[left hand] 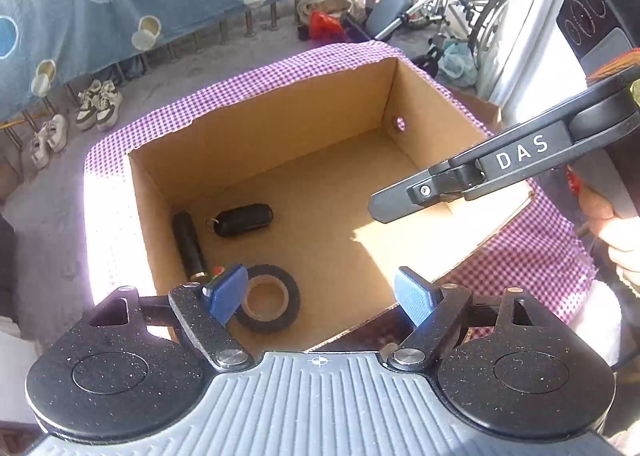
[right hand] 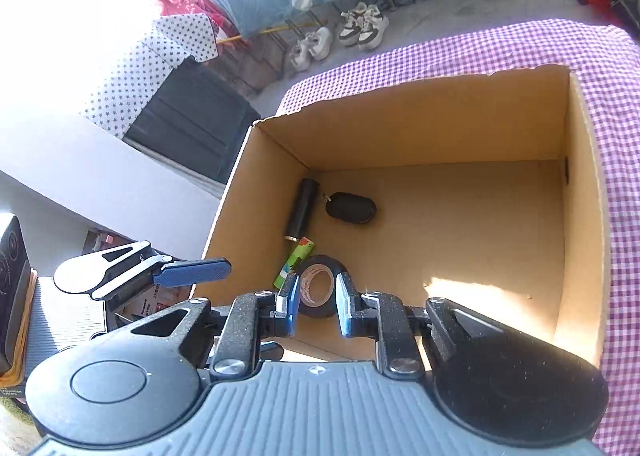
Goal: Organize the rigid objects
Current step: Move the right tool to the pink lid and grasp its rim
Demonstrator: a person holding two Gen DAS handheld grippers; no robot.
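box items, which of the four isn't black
The green battery, lying between the black tube and the tape roll. The key fob is black too; only the battery has green and a red tip.

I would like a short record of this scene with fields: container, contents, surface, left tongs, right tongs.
container: open cardboard box
contents: black tape roll, black cylinder, black oval key fob, green battery, all near one corner
surface: purple checked cloth under the box
left tongs: open, holding nothing, above the box's near edge
right tongs: nearly shut, nothing between the blue pads, above the box
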